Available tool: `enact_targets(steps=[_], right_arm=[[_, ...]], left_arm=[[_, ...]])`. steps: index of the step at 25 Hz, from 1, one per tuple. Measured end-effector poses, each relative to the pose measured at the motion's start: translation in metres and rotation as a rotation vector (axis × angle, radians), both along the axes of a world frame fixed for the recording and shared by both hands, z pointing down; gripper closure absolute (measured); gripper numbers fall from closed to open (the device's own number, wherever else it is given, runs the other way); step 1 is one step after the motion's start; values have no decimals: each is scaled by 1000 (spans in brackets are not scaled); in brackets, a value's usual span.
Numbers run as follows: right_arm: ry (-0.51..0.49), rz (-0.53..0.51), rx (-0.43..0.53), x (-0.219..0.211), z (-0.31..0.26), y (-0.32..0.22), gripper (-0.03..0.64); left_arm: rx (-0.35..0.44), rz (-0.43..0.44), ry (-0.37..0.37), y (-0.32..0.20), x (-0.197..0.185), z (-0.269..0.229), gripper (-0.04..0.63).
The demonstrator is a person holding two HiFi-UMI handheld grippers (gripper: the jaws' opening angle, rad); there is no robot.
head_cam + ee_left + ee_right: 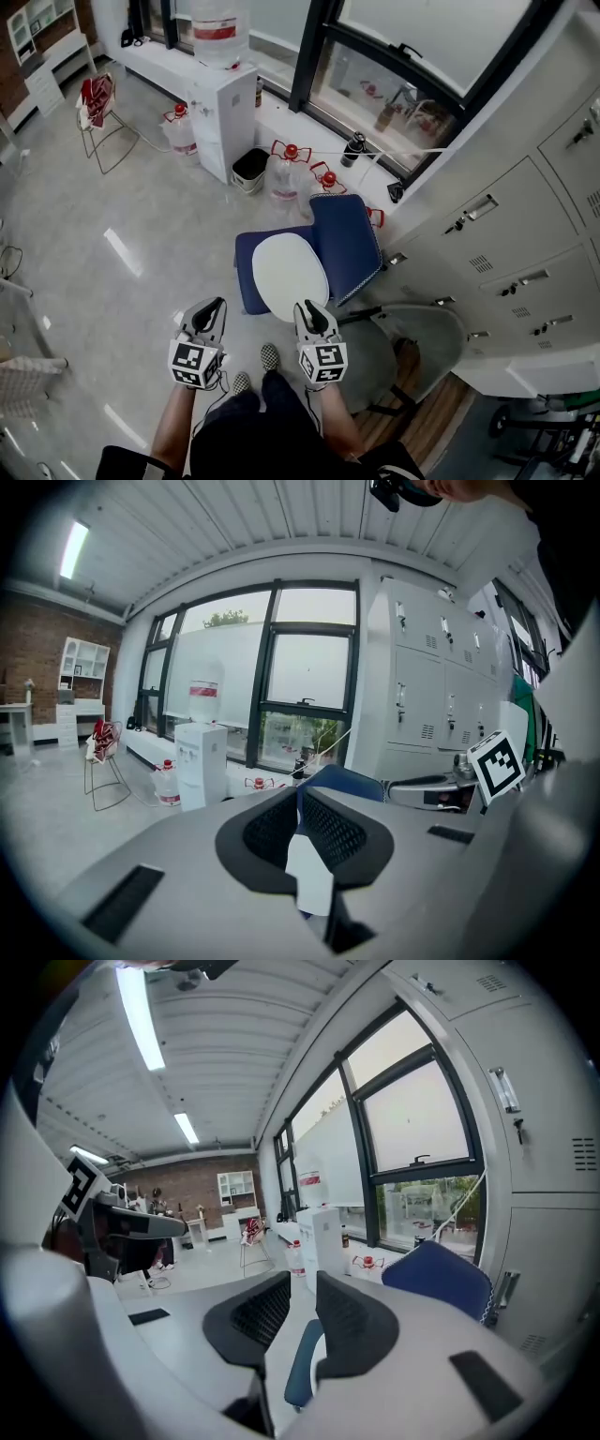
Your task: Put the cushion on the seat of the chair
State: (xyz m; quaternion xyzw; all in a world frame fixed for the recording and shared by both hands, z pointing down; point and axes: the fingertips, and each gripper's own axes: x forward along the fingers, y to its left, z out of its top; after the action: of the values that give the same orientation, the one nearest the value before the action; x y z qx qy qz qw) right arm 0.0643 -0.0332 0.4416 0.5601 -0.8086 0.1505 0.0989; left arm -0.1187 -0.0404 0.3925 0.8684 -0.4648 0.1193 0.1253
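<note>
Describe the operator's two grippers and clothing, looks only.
The left gripper and right gripper look alike: light grey shells, black mesh-textured pads, and a marker cube with black-and-white squares on each. The right gripper's jaws are closing with nothing between them. The person wears dark clothes and checkered shoes.

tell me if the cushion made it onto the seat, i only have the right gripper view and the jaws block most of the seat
observer: yes, in the head view the white cushion lies flat on the blue seat, with a bare strip of seat showing along its left side.
operator: ok is the left one holding anything
observer: no, in its own view the left gripper has its jaws nearly together, with nothing in the slit and only the chair beyond it.
</note>
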Motion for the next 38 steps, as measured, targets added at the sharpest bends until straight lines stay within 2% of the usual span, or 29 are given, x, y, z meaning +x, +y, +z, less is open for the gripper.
enact_targets(steps=[6,15,27,38], right_arm=[[-4,-16,56,-13,-37,17,548],[-38,-15,102,-18,-68,30,557],[-25,-5,109,-16,-73,35,588],[-25,-13,115,-17,-75,41,588]], left_arm=[[37,-4,3,8,-8,-27,563],[62,0,1,16,-10,-47,563],[63,-2,1,30,-10,-47,563],[68,-2,-3,36,-8,-50,563]])
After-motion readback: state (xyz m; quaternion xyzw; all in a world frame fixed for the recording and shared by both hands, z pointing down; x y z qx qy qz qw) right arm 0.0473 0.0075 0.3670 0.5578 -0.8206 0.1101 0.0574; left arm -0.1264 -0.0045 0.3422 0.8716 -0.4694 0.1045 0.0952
